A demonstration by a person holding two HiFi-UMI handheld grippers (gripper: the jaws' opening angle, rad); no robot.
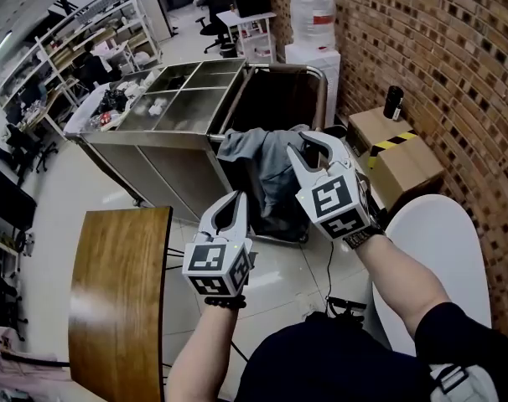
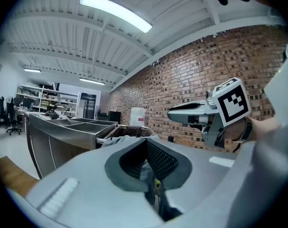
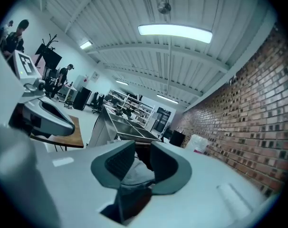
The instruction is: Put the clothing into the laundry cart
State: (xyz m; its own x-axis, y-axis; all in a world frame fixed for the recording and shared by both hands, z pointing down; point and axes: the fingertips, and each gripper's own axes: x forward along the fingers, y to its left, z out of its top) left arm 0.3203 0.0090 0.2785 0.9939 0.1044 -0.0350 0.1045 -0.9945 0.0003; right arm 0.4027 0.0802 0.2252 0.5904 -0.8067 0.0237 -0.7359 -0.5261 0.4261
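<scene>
Grey clothing (image 1: 258,153) lies draped over the near rim of the laundry cart (image 1: 279,99), beside a steel trolley (image 1: 187,99). The right gripper (image 1: 308,145) hovers beside the clothing, its jaws slightly apart and empty. The left gripper (image 1: 235,201), nearer the person, is closed on nothing.

pale tiled floor (image 1: 69,182), laundry cart (image 1: 279,99) standing on it, grey clothing (image 1: 254,153) draped over its rim

left gripper (image 1: 237,198), right gripper (image 1: 309,143): pale grey, dark jaws | marker cubes (image 1: 216,266): black-on-white | sleeve (image 1: 455,342): dark, short
</scene>
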